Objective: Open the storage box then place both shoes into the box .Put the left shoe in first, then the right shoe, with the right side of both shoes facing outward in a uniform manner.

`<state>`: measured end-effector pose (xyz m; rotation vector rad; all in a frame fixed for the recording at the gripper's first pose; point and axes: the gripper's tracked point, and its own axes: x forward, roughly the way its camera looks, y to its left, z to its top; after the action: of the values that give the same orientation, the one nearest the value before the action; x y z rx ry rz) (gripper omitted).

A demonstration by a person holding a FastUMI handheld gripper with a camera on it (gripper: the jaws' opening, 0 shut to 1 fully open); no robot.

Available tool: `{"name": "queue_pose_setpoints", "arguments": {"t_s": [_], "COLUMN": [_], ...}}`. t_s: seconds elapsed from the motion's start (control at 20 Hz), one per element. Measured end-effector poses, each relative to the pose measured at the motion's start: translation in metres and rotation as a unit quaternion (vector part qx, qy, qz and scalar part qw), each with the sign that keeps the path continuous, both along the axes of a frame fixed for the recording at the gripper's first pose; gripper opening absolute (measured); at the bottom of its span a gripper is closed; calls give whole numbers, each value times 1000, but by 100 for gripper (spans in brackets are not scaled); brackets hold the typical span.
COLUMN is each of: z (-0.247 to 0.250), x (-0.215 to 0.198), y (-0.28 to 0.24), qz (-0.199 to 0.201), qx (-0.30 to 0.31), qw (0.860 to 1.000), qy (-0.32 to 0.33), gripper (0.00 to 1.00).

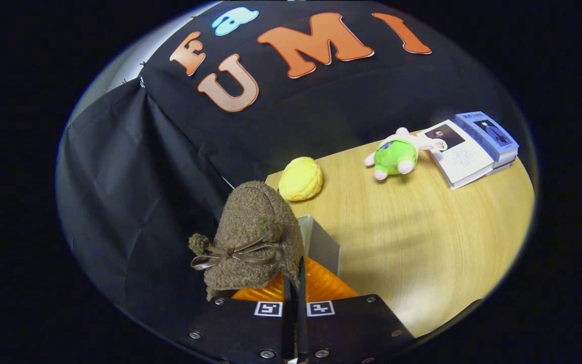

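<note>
Gripper view: brown fleecy shoe hangs up off the worktop, just ahead of the gripper.
Jaws: nearly closed, apparently pinching the shoe's rim.
Handling: light, soft, floppy upper; bow could snag.
Hold: stiffer collar edge, I judge.
Box: grey corner right behind the shoe, possibly the storage box.
</note>
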<state>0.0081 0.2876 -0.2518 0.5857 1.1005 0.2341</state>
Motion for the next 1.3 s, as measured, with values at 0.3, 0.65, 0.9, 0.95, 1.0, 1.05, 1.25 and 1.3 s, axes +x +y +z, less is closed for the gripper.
{"name": "queue_pose_setpoints", "arguments": {"t_s": [0.3,0.65,0.9,0.95,1.0,1.05,1.25,1.3], "z": [-18,-56,-61,-55,-46,-36,-6,2], "x": [0,-14,-21,-15,-7,-1,15,16], "y": [51,64,61,58,51,43,6,-4], "qz": [23,36,29,13,-3,-18,-58,-61], "qx": [-2,-47,-57,-50,-45,-40,-29,-31], "qw": [999,996,995,997,998,999,998,997], "qy": [23,62,71,63,48,33,-15,-25], "gripper": [4,8,35,40,48,52,63,65]}}
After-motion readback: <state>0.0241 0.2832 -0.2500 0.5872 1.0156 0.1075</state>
